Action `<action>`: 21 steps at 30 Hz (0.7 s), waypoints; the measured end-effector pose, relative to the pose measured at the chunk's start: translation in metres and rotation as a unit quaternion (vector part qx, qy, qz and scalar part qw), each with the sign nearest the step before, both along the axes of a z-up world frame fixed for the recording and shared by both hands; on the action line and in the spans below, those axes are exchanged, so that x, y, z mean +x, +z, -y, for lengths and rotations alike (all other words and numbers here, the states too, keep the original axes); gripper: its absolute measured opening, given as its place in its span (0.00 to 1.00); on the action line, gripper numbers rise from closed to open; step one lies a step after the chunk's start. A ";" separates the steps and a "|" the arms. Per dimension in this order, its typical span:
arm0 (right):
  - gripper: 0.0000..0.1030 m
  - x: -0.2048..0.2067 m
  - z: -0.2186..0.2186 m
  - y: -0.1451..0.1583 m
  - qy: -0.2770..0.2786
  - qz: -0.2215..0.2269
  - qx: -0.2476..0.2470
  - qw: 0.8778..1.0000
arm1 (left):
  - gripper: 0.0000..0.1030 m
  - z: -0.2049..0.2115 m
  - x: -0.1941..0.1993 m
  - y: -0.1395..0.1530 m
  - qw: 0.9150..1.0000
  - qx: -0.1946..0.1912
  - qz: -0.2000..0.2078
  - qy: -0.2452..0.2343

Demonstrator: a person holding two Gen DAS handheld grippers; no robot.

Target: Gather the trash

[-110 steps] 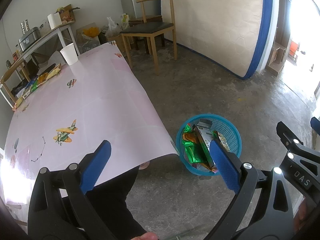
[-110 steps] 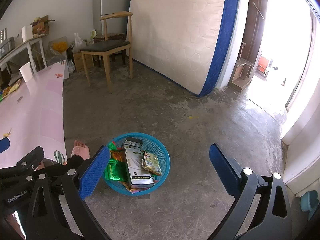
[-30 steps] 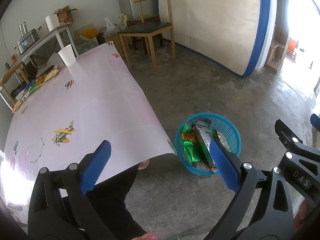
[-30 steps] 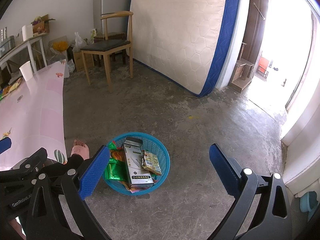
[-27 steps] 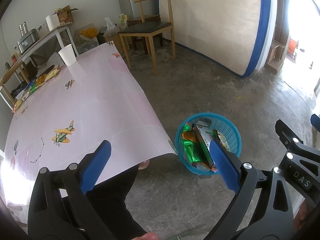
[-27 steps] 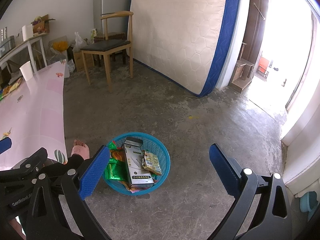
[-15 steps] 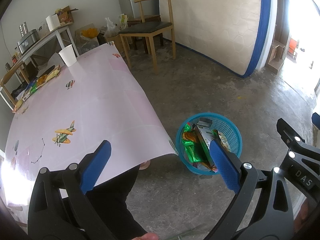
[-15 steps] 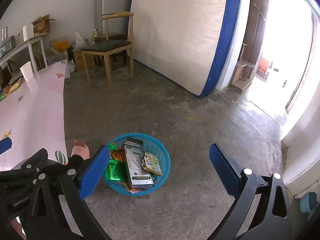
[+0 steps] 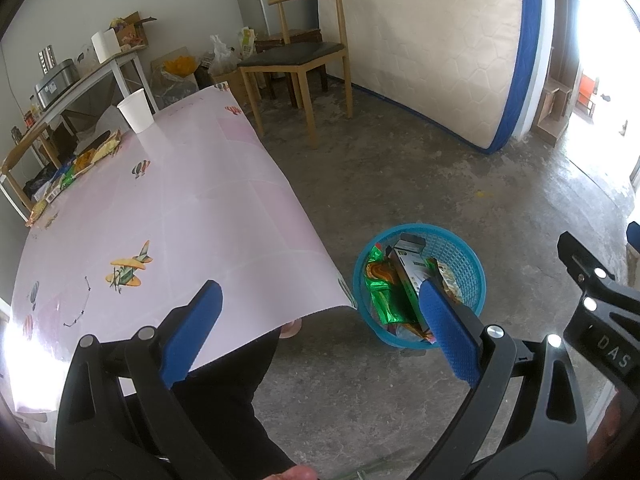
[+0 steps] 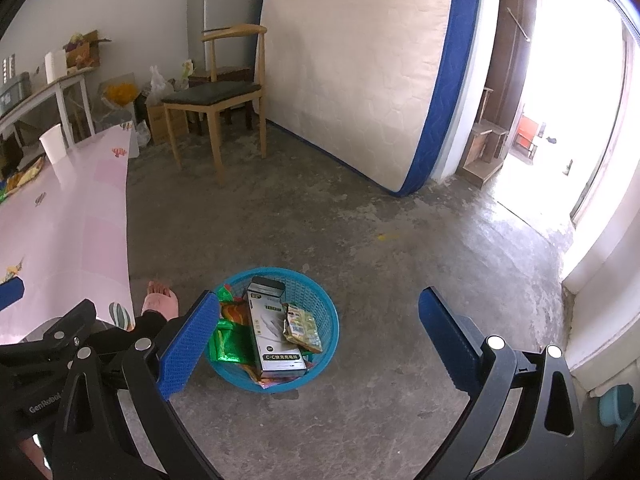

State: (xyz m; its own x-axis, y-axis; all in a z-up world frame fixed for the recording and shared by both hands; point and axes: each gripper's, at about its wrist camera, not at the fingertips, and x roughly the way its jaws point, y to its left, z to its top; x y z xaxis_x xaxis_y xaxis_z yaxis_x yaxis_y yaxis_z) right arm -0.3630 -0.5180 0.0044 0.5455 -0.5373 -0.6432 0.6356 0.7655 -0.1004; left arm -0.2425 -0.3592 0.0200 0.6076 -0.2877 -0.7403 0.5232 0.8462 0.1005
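**Two empty grippers, trash mostly sitting in the blue basket**

Both grippers are spread wide with nothing between the blue pads. The left gripper [image 9: 320,326] hangs over the near edge of the pink table [image 9: 168,208] and the concrete floor; the right gripper [image 10: 318,340] is out over bare floor, well clear of everything.

The blue basket [image 10: 316,300] stands on the floor just beside the table's corner. Inside it: a long grey box [image 10: 272,328] leaning lengthwise, a green foil wrapper [image 10: 230,344] on its left and a small yellowish packet [image 10: 302,326] on its right. More wrappers poke out underneath but I can't make them out. From the left wrist camera the right-hand pad covers part of the basket's contents.

More wrappers [image 9: 80,164] lie along the table's far edge, past a white paper cup [image 9: 136,111]; too small and distorted to count. A bare foot [image 10: 160,302] shows by the table edge, the leg partly hidden behind the left gripper's frame. The doorway on the right is blown out white.
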 end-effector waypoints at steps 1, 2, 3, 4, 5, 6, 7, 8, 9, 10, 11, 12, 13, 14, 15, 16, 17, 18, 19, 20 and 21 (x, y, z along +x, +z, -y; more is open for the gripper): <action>0.94 0.000 0.000 0.001 -0.001 0.001 0.001 1.000 | 0.92 0.000 0.000 0.000 1.000 0.000 0.000 0.000; 0.94 0.000 0.001 0.002 -0.002 0.001 0.002 1.000 | 0.92 -0.001 0.000 0.000 1.000 0.000 0.000 -0.001; 0.94 -0.001 0.001 0.002 -0.001 0.002 0.002 1.000 | 0.92 -0.001 0.000 0.000 1.000 -0.001 0.000 -0.001; 0.94 -0.001 0.001 0.002 -0.001 0.001 0.002 1.000 | 0.92 -0.001 0.000 0.000 1.000 0.000 -0.001 -0.002; 0.94 -0.001 0.001 0.002 -0.001 0.000 0.000 1.000 | 0.92 -0.002 0.001 0.000 1.000 0.000 -0.001 -0.002; 0.94 -0.002 0.001 0.002 -0.001 0.000 -0.001 1.000 | 0.92 -0.001 0.000 0.000 1.000 0.000 0.000 -0.001; 0.94 -0.002 0.001 0.002 -0.001 0.000 -0.001 1.000 | 0.92 -0.002 0.000 0.000 1.000 0.000 -0.001 -0.002; 0.94 -0.002 0.001 0.002 -0.001 0.000 0.000 1.000 | 0.92 -0.002 0.000 0.000 1.000 0.000 -0.001 -0.002; 0.94 -0.002 0.001 0.001 -0.001 0.001 0.002 1.000 | 0.92 -0.001 0.000 -0.001 1.000 0.000 0.000 -0.002; 0.94 -0.002 0.001 0.001 0.001 0.001 0.003 1.000 | 0.92 -0.002 0.000 -0.001 1.000 0.000 0.000 -0.002; 0.94 -0.002 0.001 0.001 0.002 0.001 0.003 1.000 | 0.92 -0.002 0.000 -0.001 1.000 0.000 0.000 -0.002; 0.94 -0.002 0.001 0.001 0.003 -0.001 0.001 1.000 | 0.92 -0.003 0.001 -0.001 1.000 0.001 0.000 -0.001; 0.94 -0.003 0.001 0.000 0.003 -0.002 -0.001 1.000 | 0.92 -0.002 0.000 -0.001 1.000 0.002 -0.001 0.000; 0.94 -0.003 0.002 0.000 0.004 -0.004 -0.002 1.000 | 0.92 -0.003 0.001 -0.001 1.000 0.002 -0.002 0.000; 0.94 -0.002 0.001 0.000 0.005 -0.005 -0.002 1.000 | 0.92 -0.003 0.002 -0.001 1.000 0.001 -0.003 0.000; 0.94 -0.001 0.002 0.000 0.005 -0.005 -0.001 1.000 | 0.92 -0.002 0.001 -0.001 1.000 0.001 -0.003 0.000; 0.94 -0.001 0.003 0.000 0.005 -0.006 -0.001 1.000 | 0.92 -0.002 0.002 -0.002 1.000 0.001 -0.003 0.001; 0.94 -0.001 0.003 0.000 0.005 -0.005 -0.001 1.000 | 0.92 -0.003 0.003 -0.002 1.000 0.001 -0.004 0.001; 0.94 -0.001 0.003 0.000 0.005 -0.004 -0.001 1.000 | 0.92 -0.003 0.002 -0.002 1.000 0.000 -0.005 -0.003; 0.94 -0.001 0.003 0.000 0.004 -0.004 0.000 1.000 | 0.92 -0.003 0.001 -0.003 1.000 -0.001 -0.006 -0.010; 0.94 -0.001 0.004 0.000 0.005 -0.004 0.000 1.000 | 0.92 -0.003 0.001 -0.003 1.000 0.000 -0.005 -0.010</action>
